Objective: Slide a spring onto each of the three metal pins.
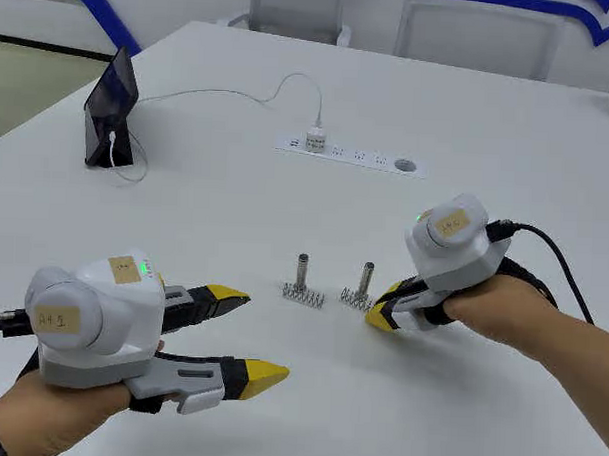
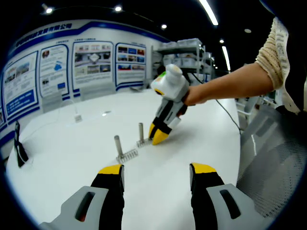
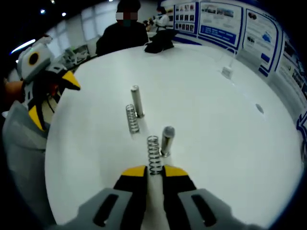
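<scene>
White surface [image 1: 285, 217] is carrying the whole job. L claw [image 1: 256, 334] is hanging well off to the L of the R pin [image 1: 365, 278]. In the left gripper view, L claw [image 2: 157, 168] is showing tips gaping wide w/ nothing btwn them.

R claw [image 1: 379, 316] is sitting just beside the R pin, on its R, tips angling down at the surface. In the right gripper view, R claw [image 3: 153, 171] is showing only a slim slot, w/ the near end of the R spring [image 3: 153, 153] lying in it. Can't tell if it's actually pinching.

Black tablet [image 1: 112, 101] is standing far L & beyond the R pin, and a power strip [image 1: 352, 155] is lying well beyond it. L pin [image 1: 302, 270] is standing upright near the R pin's L, w/ the L spring [image 1: 303, 296] lying flat at its foot.

Key relation: R spring [image 1: 356, 301] is lying flat at the R pin's foot, long axis running straight away from the R claw. R pin [image 3: 167, 140] is pointing straight up, so I'm judging the spring is needing a lift & a tip to vertical over the pin top. R claw is by far the nearer one.
</scene>
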Demonstrator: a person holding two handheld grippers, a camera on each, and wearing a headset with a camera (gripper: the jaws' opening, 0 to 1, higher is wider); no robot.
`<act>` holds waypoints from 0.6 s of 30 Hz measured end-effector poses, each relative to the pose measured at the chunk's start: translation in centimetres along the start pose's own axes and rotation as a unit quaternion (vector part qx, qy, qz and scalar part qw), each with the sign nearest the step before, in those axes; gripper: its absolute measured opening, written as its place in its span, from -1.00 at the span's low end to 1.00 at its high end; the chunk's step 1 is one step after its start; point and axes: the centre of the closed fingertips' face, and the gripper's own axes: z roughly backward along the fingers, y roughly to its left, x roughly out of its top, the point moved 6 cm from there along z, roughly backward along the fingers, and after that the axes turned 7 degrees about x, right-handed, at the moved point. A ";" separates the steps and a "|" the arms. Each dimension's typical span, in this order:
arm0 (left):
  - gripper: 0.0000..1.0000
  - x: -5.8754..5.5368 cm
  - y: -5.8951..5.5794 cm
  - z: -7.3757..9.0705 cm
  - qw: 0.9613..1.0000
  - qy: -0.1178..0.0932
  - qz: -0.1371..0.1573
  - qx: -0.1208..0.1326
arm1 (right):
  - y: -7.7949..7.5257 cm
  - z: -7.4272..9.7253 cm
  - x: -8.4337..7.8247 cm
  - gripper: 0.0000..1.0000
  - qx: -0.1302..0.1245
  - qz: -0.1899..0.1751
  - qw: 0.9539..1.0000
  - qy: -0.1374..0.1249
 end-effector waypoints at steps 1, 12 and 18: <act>0.11 0.0 0.0 0.0 1.000 0.000 0.000 0.000 | 0.0 0.0 0.0 -0.76 0.001 0.001 1.000 0.002; 0.11 0.0 -0.5 -0.7 1.000 0.001 -0.006 -0.016 | 1.0 0.8 -0.7 -0.77 0.004 0.003 1.000 0.017; 0.09 0.2 -0.9 -1.4 0.999 0.002 -0.013 -0.030 | 2.4 1.5 -0.9 -0.77 0.012 0.019 1.000 0.022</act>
